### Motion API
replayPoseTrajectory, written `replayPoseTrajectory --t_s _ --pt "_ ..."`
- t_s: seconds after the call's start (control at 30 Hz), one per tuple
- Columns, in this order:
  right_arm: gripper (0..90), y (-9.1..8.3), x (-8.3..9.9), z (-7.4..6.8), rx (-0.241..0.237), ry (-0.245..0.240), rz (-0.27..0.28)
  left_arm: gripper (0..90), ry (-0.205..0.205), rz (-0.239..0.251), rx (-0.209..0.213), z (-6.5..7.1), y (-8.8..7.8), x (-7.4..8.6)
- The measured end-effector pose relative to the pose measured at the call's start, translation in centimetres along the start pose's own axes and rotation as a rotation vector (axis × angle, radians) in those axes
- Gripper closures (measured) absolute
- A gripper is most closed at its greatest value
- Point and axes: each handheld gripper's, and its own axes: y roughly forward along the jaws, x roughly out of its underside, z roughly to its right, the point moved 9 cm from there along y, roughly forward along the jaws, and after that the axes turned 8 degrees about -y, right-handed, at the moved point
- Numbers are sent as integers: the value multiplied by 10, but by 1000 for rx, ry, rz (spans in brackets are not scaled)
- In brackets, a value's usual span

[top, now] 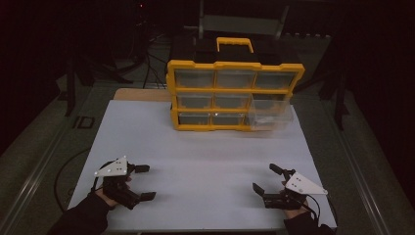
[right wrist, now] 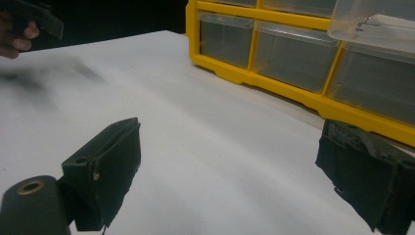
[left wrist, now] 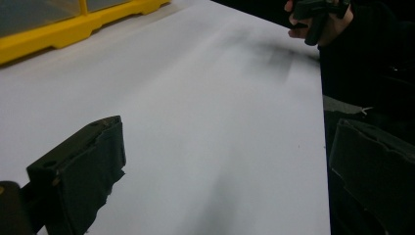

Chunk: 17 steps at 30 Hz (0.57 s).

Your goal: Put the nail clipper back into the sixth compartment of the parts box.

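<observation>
A yellow drawer cabinet with three rows of clear drawers stands at the back middle of the white table. Its right drawer in the middle row is pulled out; the others sit flush. My left gripper rests near the front left, open, with nothing between its jaws. At the front right my right gripper is also open and holds nothing. The left gripper view has its gripper over bare table. The right gripper view faces the cabinet and the pulled-out drawer past its gripper.
A yellow carry handle tops the cabinet. Dark floor, cables and stands surround the table. Bare white surface lies between both grippers and the cabinet. The other hand appears far off in the left gripper view.
</observation>
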Motion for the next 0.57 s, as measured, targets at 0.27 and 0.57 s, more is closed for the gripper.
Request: replayPoseTrajectory --t_s 0.27,0.57 --pt "95 -1 -1 0 1 -1 2 12 -8 -12 -69 -8 2 20" --pt "95 -1 -1 1 2 -3 3 13 -33 5 -141 -18 4 28"
